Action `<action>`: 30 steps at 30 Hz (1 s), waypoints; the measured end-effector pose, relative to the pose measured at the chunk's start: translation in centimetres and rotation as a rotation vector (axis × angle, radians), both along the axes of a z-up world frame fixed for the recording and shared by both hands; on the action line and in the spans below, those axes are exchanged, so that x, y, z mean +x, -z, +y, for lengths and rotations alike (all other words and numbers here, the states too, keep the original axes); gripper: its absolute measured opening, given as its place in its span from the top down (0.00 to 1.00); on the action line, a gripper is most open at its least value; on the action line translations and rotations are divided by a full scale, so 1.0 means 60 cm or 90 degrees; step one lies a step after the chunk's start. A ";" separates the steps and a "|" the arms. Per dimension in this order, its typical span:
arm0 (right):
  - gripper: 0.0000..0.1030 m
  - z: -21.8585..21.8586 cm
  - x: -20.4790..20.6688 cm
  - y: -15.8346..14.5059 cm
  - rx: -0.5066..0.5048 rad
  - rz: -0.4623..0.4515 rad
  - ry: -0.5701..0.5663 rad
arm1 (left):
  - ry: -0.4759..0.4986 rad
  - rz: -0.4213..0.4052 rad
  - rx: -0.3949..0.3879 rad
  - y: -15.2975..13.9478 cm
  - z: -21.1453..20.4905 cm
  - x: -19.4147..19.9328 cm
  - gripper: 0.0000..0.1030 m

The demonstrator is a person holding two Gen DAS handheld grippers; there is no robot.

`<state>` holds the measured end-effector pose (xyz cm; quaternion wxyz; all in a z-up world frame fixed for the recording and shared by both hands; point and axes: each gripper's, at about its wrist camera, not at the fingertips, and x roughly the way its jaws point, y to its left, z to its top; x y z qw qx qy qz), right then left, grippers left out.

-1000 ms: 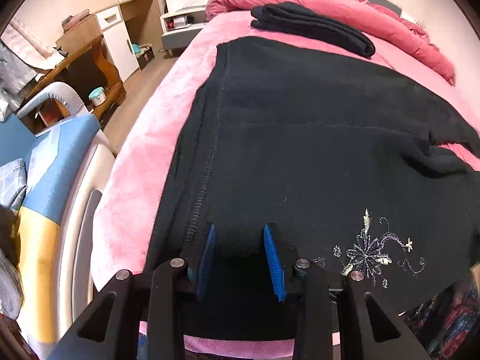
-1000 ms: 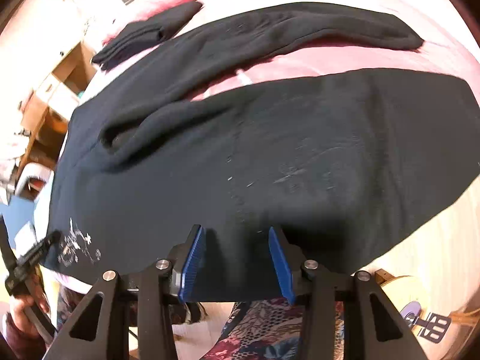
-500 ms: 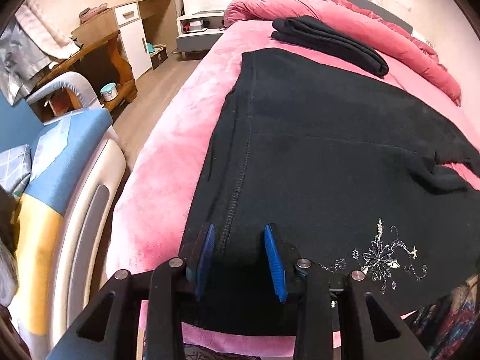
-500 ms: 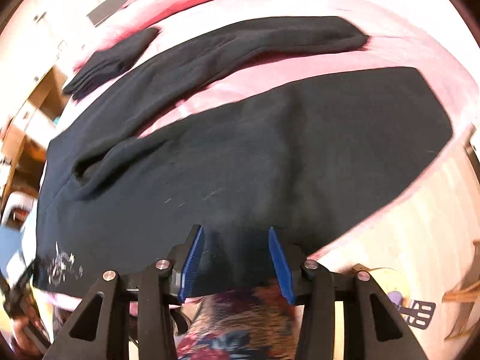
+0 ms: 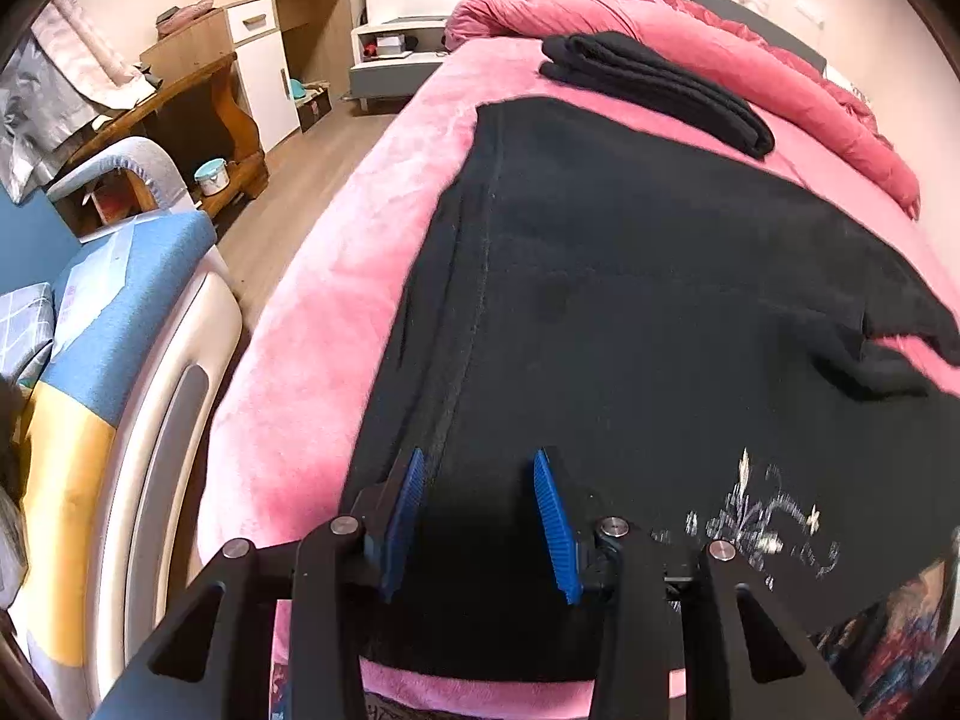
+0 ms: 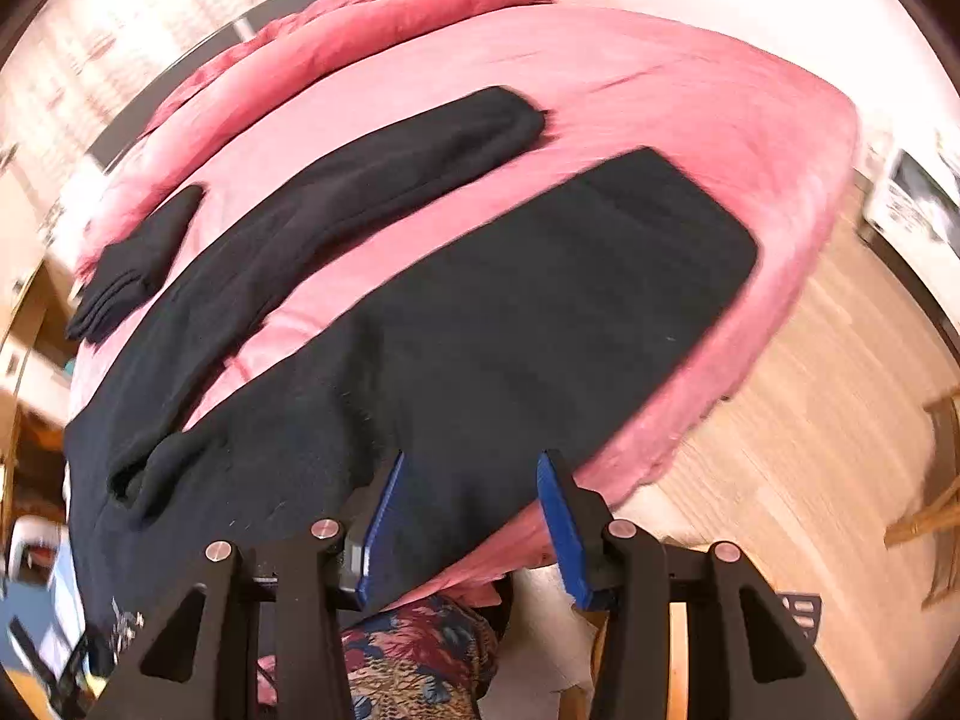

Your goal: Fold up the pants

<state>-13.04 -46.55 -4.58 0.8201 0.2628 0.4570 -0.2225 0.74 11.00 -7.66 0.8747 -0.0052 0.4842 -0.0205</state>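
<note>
Black pants [image 5: 630,312] lie spread flat on a pink bed [image 5: 312,324], waistband at the left, with white floral embroidery [image 5: 756,510] near the front hem. In the right wrist view the pants [image 6: 480,324] show both legs stretched apart toward the far right. My left gripper [image 5: 478,468] is open and empty, just above the waistband corner near the front edge. My right gripper [image 6: 471,468] is open and empty, over the near leg's front edge.
A folded black garment [image 5: 660,90] lies at the back of the bed by a red duvet [image 5: 750,60]. A blue and white chair [image 5: 120,360] stands left of the bed, wooden furniture [image 5: 198,102] behind it. Wooden floor [image 6: 810,450] lies to the right.
The left gripper has drifted left toward the waistband corner. The right gripper has swung right along the near leg, toward the bed's edge. Both stay open.
</note>
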 end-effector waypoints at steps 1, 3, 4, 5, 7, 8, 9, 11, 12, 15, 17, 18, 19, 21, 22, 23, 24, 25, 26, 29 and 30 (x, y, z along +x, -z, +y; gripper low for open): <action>0.56 0.010 0.013 0.001 0.001 -0.001 -0.023 | 0.000 -0.002 -0.003 -0.004 0.001 0.006 0.62; 0.56 0.023 0.034 0.005 0.011 -0.002 -0.052 | 0.002 -0.010 -0.003 -0.015 0.004 0.025 0.60; 0.56 0.030 0.047 0.005 0.009 -0.001 -0.068 | 0.004 -0.009 -0.007 -0.019 0.005 0.036 0.60; 0.56 0.036 0.061 0.006 0.009 -0.002 -0.083 | 0.005 -0.008 -0.014 -0.024 0.006 0.048 0.58; 0.56 0.046 0.097 0.008 0.026 -0.004 -0.117 | 0.006 -0.005 -0.030 -0.035 0.010 0.084 0.55; 0.56 0.051 0.117 0.007 0.032 -0.005 -0.135 | 0.006 -0.007 -0.028 -0.040 0.010 0.095 0.55; 0.56 0.055 0.136 0.005 0.033 -0.005 -0.152 | 0.014 -0.012 -0.026 -0.048 0.009 0.114 0.52; 0.56 0.062 0.190 0.002 0.032 0.005 -0.197 | 0.031 -0.014 -0.030 -0.057 0.003 0.149 0.50; 0.56 0.063 0.218 0.000 0.027 0.012 -0.213 | 0.042 -0.013 -0.032 -0.062 -0.002 0.171 0.50; 0.56 0.066 0.308 -0.011 0.000 0.034 -0.276 | 0.073 -0.018 -0.019 -0.075 -0.013 0.231 0.42; 0.56 0.064 0.364 -0.019 -0.013 0.042 -0.304 | 0.093 -0.021 -0.024 -0.082 -0.021 0.277 0.39; 0.56 0.065 0.387 -0.023 -0.018 0.042 -0.319 | 0.099 -0.019 -0.023 -0.085 -0.023 0.297 0.39; 0.55 0.066 0.419 -0.027 -0.029 0.048 -0.339 | 0.103 -0.018 -0.021 -0.087 -0.027 0.316 0.39; 0.53 0.067 0.476 -0.027 -0.040 0.068 -0.382 | 0.123 -0.017 -0.012 -0.089 -0.039 0.362 0.38; 0.52 0.067 0.508 -0.027 -0.044 0.077 -0.406 | 0.129 -0.020 -0.003 -0.090 -0.044 0.380 0.37; 0.52 0.067 0.536 -0.026 -0.048 0.087 -0.429 | 0.150 -0.026 0.006 -0.091 -0.050 0.405 0.33; 0.51 0.067 0.567 -0.023 -0.052 0.100 -0.451 | 0.170 -0.028 0.011 -0.091 -0.056 0.420 0.31; 0.46 0.067 0.587 -0.019 -0.053 0.110 -0.466 | 0.185 -0.031 0.024 -0.090 -0.063 0.436 0.29; 0.40 0.065 0.613 -0.015 -0.059 0.121 -0.486 | 0.202 -0.031 0.039 -0.087 -0.070 0.456 0.28; 0.37 0.064 0.669 -0.002 -0.084 0.153 -0.542 | 0.254 -0.009 0.059 -0.067 -0.084 0.507 0.27; 0.37 0.063 0.685 0.006 -0.089 0.166 -0.559 | 0.265 -0.002 0.062 -0.063 -0.085 0.517 0.27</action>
